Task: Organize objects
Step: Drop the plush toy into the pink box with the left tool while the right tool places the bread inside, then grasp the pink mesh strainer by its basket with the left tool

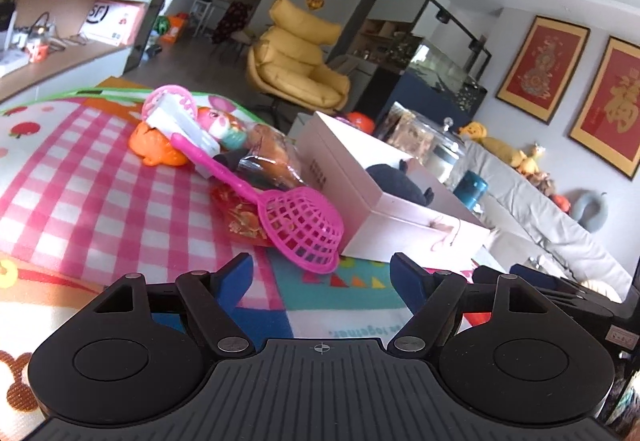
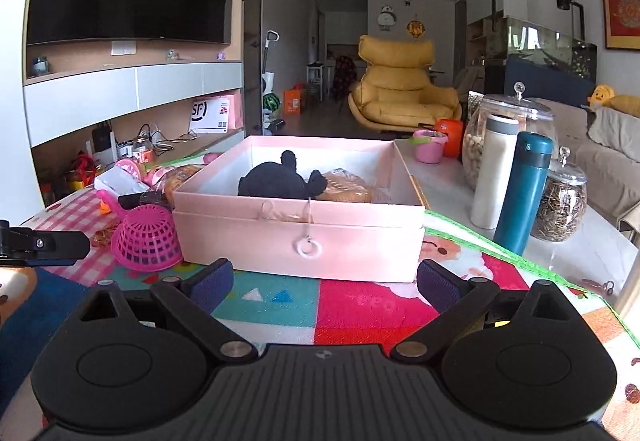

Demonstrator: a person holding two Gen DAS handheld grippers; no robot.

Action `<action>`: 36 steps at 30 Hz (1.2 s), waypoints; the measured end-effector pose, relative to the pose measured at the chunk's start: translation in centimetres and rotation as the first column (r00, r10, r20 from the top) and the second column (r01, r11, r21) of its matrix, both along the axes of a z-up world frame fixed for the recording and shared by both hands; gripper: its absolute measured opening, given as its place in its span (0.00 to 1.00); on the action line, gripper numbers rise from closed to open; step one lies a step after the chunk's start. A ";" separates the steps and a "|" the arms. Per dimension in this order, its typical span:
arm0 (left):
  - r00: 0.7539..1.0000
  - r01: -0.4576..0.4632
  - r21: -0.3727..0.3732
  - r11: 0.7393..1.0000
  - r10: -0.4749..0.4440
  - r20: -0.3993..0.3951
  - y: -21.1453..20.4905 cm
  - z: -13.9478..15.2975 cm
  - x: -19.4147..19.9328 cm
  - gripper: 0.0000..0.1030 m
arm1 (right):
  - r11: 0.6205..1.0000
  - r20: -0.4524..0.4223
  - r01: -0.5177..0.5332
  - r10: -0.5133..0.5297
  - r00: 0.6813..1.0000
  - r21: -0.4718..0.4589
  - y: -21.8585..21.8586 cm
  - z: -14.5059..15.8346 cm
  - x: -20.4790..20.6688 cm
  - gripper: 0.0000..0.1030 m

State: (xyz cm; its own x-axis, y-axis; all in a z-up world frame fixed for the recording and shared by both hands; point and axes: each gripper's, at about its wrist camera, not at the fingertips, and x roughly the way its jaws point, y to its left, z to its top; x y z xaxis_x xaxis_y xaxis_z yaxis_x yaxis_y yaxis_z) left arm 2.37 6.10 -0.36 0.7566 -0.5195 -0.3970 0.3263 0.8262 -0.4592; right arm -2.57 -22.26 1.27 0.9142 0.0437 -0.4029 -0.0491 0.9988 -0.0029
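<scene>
Colourful mat (image 2: 360, 305) bears open pink box (image 2: 300, 241).

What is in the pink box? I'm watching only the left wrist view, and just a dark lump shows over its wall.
Observer: A black plush toy lies in the box beside a wrapped bread.
Operator: What stands next to the teal bottle?
Observer: In the right wrist view, a small glass jar of dark seeds stands just right of the bottle.
Operator: Is the other gripper holding something?
Observer: No, the right gripper is open and empty, facing the box's front.
</scene>
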 end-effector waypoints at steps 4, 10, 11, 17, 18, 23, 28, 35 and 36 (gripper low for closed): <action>1.000 -0.016 0.005 1.000 0.016 -0.009 -0.5 -0.3 0.4 0.78 | 1.000 -0.010 -0.008 0.008 1.000 0.001 0.0 -0.4 0.6 0.96; 1.000 -0.024 0.011 1.000 0.024 0.008 -0.6 -0.4 -0.7 0.78 | 1.000 -0.003 0.027 -0.027 1.000 -0.006 0.0 -0.5 -0.9 0.98; 1.000 -0.023 0.009 1.000 0.023 0.007 -0.6 -0.3 -0.8 0.78 | 0.999 0.005 0.042 -0.042 0.999 -0.013 0.1 -0.3 -1.3 0.99; 0.999 -0.036 0.032 0.999 0.036 -0.022 -0.6 0.0 -0.9 0.78 | 0.998 0.002 0.066 -0.066 0.998 -0.009 0.1 0.1 -2.6 1.00; 0.999 -0.044 0.068 0.997 0.046 -0.027 -0.9 0.2 -0.8 0.78 | 0.998 0.000 0.067 -0.067 0.998 -0.009 0.1 0.1 -2.5 1.00; 0.997 -0.071 0.282 0.957 0.072 0.007 -3.3 1.9 0.4 0.78 | 0.995 -0.043 0.095 -0.094 0.995 0.021 -0.5 0.2 -1.3 1.00; 0.999 -0.035 0.366 0.930 0.020 0.046 -6.2 3.1 2.7 0.78 | 0.996 -0.035 0.094 -0.093 0.995 0.010 -0.2 0.0 -1.4 1.00; 0.998 -0.056 0.486 0.872 0.052 0.022 -9.0 1.7 5.6 0.77 | 0.995 -0.037 0.096 -0.096 0.995 0.019 -0.4 0.0 -1.3 1.00; 0.998 -0.065 0.498 0.865 0.058 0.028 -9.0 1.5 5.6 0.72 | 0.995 -0.036 0.096 -0.095 0.995 0.021 -0.4 0.0 -1.3 1.00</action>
